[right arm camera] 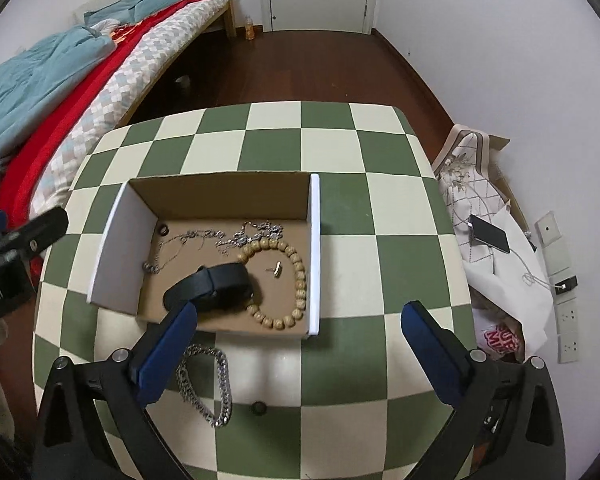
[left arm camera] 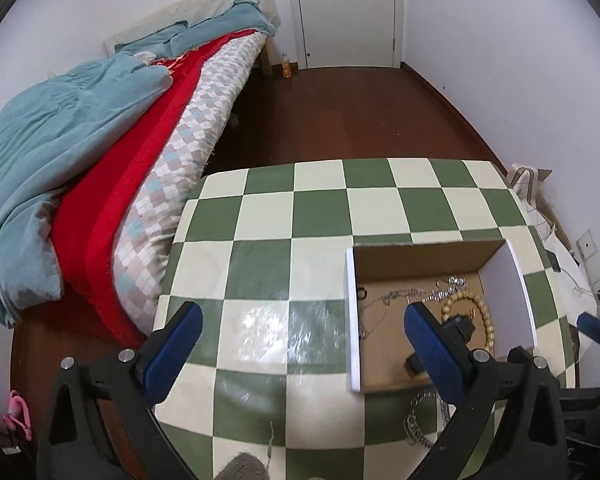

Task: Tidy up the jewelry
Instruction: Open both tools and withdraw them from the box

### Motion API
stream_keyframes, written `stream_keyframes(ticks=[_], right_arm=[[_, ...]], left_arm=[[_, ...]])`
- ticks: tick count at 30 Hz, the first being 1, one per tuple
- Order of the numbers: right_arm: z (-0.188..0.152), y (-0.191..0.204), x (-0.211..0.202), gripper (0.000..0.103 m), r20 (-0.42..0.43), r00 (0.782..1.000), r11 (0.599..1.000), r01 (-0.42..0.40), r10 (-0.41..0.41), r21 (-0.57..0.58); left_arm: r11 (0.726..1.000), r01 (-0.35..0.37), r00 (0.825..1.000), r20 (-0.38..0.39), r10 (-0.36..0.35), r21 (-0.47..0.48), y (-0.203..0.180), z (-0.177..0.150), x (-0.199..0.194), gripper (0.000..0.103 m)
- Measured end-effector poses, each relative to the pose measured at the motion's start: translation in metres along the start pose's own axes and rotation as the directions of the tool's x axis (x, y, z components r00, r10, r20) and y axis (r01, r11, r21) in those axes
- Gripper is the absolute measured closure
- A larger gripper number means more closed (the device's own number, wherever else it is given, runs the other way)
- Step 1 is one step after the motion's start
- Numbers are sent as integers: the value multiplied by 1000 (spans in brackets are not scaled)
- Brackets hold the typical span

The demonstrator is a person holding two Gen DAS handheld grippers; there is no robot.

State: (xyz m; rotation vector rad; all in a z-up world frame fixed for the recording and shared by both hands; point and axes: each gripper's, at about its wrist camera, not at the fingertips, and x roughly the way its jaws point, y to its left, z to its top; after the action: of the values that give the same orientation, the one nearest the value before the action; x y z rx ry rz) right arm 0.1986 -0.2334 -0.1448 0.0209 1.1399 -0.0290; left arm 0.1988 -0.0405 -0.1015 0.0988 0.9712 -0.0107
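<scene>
Right wrist view: your right claw (right arm camera: 300,344) gapes empty just before the box (right arm camera: 315,256); centre it over the silver chain (right arm camera: 214,384), then lift cleanly.

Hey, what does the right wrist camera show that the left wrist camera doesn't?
Only the right wrist view shows the small dark ring on the table in front of the box, the little metal piece inside the bead bracelet, and the phone off to the right. Only the left wrist view shows the pink item on the floor. Both show the checkered table, the box, the bead bracelet, the black strap, the thin chains and the thick chain outside the box.
</scene>
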Motion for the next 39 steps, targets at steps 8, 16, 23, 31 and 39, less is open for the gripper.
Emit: stream_keyframes(ticks=[8,16,23,31,39], right_arm=[[-10,6,-44,0,91,995,1000,30,-29,-9],[-19,10,-96,0,202,977,997,78,-71,-24],[-31,8,-124,0,250,967,998,57,-53,-8],[-63,-8,-104,0,207,978,999,13,-23,48],[-108,-22,2,51,34,993,984,-112,109,136]], left_arm=[[1000,2,999,51,-1,-11,4,-18,-35,0],[1000,-4,990,141,5,-6,5,-29,-83,0],[1000,-13,983,185,17,-23,8,-39,-106,0],[994,-99,982,160,104,-40,6,-75,-89,0],[966,-258,966,38,257,16,-3,-110,-27,0]])
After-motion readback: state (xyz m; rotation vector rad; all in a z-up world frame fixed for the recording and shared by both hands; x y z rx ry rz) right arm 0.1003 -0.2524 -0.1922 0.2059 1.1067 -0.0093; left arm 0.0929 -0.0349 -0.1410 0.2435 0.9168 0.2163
